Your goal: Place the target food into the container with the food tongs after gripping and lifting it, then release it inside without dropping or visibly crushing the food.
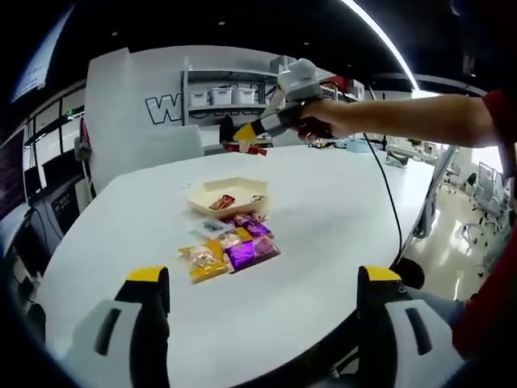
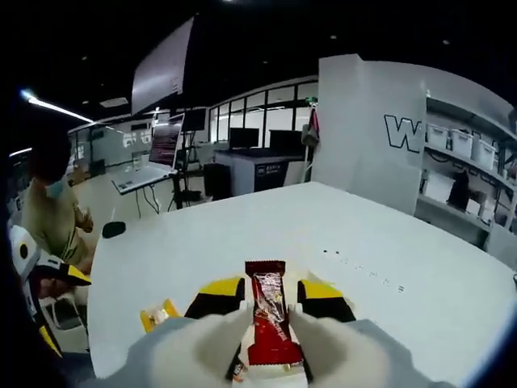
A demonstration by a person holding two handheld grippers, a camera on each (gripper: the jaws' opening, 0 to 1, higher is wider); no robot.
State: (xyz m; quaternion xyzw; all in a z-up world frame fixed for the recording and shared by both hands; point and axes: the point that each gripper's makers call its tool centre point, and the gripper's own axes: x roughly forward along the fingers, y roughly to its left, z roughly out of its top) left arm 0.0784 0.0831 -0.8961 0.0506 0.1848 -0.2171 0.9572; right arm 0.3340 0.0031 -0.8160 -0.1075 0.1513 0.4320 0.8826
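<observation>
One red snack packet (image 2: 269, 317) clamped in right gripper (image 2: 271, 301), lifted above white table (image 1: 323, 210). Left gripper (image 1: 262, 279) spread, empty. Lower gently over cream container (image 1: 230, 190) beyond snack pile (image 1: 230, 246); open only inside, don't squeeze harder.

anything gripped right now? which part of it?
Right gripper is shut on a red snack packet, clamped across its middle, both ends sticking out. Left gripper is open, holding nothing.

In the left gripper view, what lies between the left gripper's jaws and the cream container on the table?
A small pile of wrapped snacks lies between the left gripper and the container, then bare white table.
</observation>
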